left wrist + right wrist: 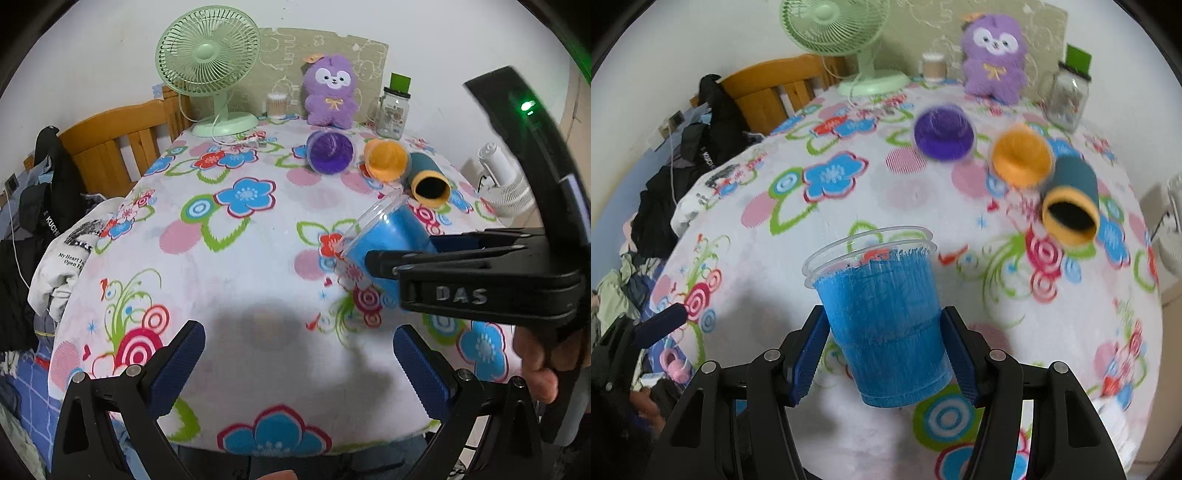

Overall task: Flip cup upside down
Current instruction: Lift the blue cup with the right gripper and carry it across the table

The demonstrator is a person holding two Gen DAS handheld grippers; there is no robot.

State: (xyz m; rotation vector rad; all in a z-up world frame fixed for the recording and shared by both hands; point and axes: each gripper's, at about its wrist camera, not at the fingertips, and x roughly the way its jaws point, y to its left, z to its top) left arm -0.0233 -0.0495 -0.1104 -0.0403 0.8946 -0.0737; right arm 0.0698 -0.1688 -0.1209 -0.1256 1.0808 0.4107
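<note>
Blue-padded fingers (pixel 177 369) of the left gripper (pixel 299 365) are seen spread wide with nothing between them; beyond, the blue cup (pixel 384 236) is held tilted above the tablecloth (pixel 240 258) by the right gripper (pixel 399 254)

From the right wrist, the cup is clamped low on its sides between both pads (pixel 809 354), rim away; the flip is judged begun, inversion and placing left

Purple cup (pixel 943 132), orange cup (pixel 1021 155) blurred; fan (pixel 833 26) top cut off.
</note>
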